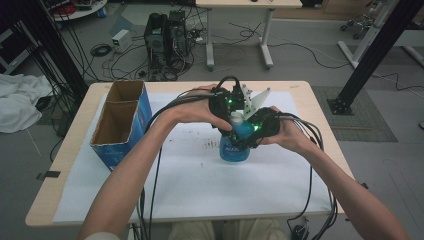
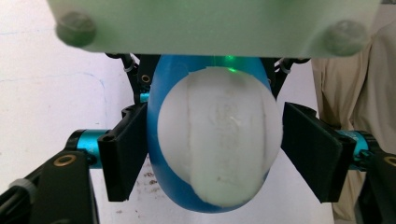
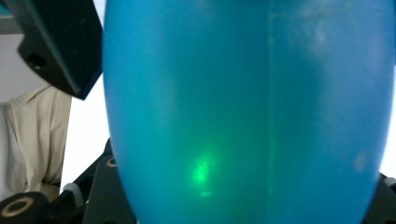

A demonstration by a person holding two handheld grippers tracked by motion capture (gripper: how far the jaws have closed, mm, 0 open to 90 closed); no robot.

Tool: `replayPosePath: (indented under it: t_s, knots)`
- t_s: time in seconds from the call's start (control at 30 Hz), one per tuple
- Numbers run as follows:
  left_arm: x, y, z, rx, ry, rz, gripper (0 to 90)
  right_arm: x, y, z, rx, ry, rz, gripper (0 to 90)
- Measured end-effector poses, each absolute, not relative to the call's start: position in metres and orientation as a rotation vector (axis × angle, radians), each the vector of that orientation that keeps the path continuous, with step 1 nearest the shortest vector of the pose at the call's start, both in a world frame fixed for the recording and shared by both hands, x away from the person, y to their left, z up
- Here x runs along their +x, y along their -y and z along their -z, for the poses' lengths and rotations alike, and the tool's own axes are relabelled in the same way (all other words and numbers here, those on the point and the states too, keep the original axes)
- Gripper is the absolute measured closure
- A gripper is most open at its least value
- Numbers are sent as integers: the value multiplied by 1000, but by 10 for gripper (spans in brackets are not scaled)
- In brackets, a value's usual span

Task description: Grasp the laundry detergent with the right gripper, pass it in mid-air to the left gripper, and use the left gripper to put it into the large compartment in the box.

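A blue bottle (image 1: 234, 149) with a white cap (image 1: 236, 119) stands upright on the white sheet at the table's middle. My right gripper (image 1: 251, 134) comes in from the right and is shut on the bottle's body, and that blue body (image 3: 243, 112) sits very close in the right gripper view. My left gripper (image 1: 231, 111) hangs over the top, pointing down. In the left gripper view the cap (image 2: 219, 140) sits between the black pads (image 2: 123, 154). The right pad is at its edge and a small gap shows on the left, so the jaws are open around it.
An open cardboard box with blue sides (image 1: 122, 122) stands at the table's left. A white sheet (image 1: 200, 185) covers most of the wooden table (image 1: 320, 115). Cables trail from both grippers toward the near edge. Computers and more cables lie on the floor beyond.
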State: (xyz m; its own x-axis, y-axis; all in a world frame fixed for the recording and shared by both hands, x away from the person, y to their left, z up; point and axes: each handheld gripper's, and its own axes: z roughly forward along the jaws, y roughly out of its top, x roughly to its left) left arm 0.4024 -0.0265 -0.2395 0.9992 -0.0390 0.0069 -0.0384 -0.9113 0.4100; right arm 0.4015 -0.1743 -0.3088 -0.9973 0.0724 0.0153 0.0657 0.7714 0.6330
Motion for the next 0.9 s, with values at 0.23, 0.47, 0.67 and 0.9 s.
replayPosePath:
  t_s: [0.23,0.47,0.67,0.9]
  knots:
    - [402,27,241,2716,55,5,299,401,173,310,117,-2946,-1043,442]
    - [402,27,242,2715,51,6,310,401,173,310,113,-2950,-1038,442]
    - [402,28,242,2719,51,-11,356,401,171,312,121,-2955,-1054,442]
    - [402,27,242,2720,45,-16,377,400,172,312,120,-2960,-1054,441]
